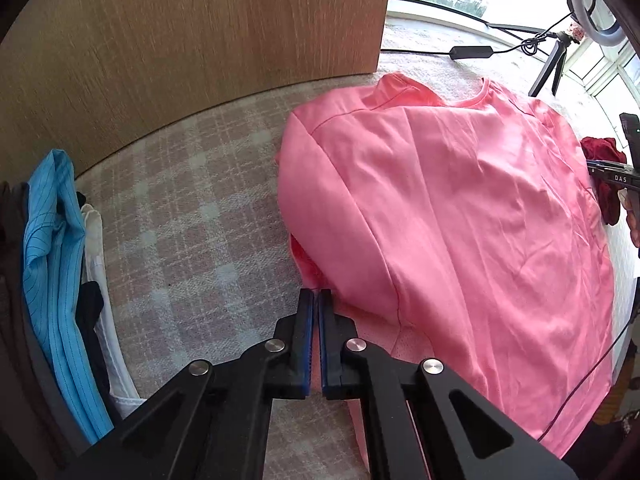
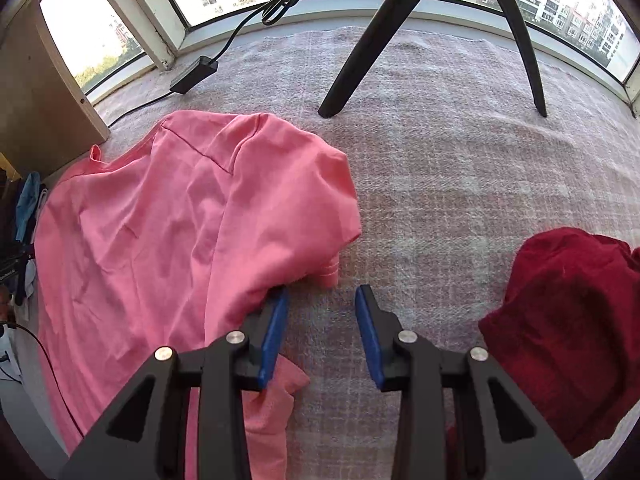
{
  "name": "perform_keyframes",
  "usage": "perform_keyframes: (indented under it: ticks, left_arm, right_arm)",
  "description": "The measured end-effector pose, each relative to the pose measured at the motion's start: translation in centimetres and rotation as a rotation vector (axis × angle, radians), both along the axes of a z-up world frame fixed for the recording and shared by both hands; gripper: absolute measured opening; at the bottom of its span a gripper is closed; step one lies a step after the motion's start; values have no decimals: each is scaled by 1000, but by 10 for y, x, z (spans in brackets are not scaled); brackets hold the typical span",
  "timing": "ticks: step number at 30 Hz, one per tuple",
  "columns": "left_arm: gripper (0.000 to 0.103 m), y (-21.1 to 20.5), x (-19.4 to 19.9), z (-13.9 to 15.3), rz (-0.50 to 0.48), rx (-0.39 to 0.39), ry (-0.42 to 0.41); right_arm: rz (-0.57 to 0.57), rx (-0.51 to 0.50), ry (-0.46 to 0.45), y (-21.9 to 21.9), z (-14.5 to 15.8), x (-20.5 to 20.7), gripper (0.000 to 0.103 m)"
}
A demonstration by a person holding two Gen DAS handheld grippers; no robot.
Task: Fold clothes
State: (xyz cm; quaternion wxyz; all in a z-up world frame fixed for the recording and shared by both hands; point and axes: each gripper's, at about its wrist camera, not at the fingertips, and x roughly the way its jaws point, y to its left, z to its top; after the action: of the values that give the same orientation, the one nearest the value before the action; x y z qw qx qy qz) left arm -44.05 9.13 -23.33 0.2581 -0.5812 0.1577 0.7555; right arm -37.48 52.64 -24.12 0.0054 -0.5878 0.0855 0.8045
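Left wrist view: my left gripper (image 1: 319,300) pinched nearly shut on near-left edge of pink shirt (image 1: 460,216), spread over checked blanket (image 1: 180,220); blue garment (image 1: 52,272) at far left

Right wrist view: my right gripper (image 2: 322,300) wide open, holding nothing, left pad (image 2: 276,332) touching shirt (image 2: 160,240); dark red cloth (image 2: 568,328) right

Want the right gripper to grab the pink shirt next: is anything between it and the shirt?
Nothing visible. The open right gripper sits at the pink shirt edge on bare blanket; the red garment lies off to its other side.
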Motion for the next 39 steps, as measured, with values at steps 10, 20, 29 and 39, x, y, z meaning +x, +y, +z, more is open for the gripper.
perform_keyframes:
  ticks: [10, 20, 29, 39]
  left_arm:
    - [42, -50, 22, 25, 142, -203, 168]
    - [42, 2, -30, 25, 66, 7, 113]
    - [42, 32, -68, 9, 33, 74, 34]
    - [1, 45, -59, 3, -16, 82, 22]
  right_arm:
    - [43, 108, -39, -8, -1, -8, 35]
    - [6, 77, 52, 10, 30, -16, 35]
    - [-59, -63, 109, 31, 39, -45, 47]
    - [73, -142, 52, 4, 16, -44, 47]
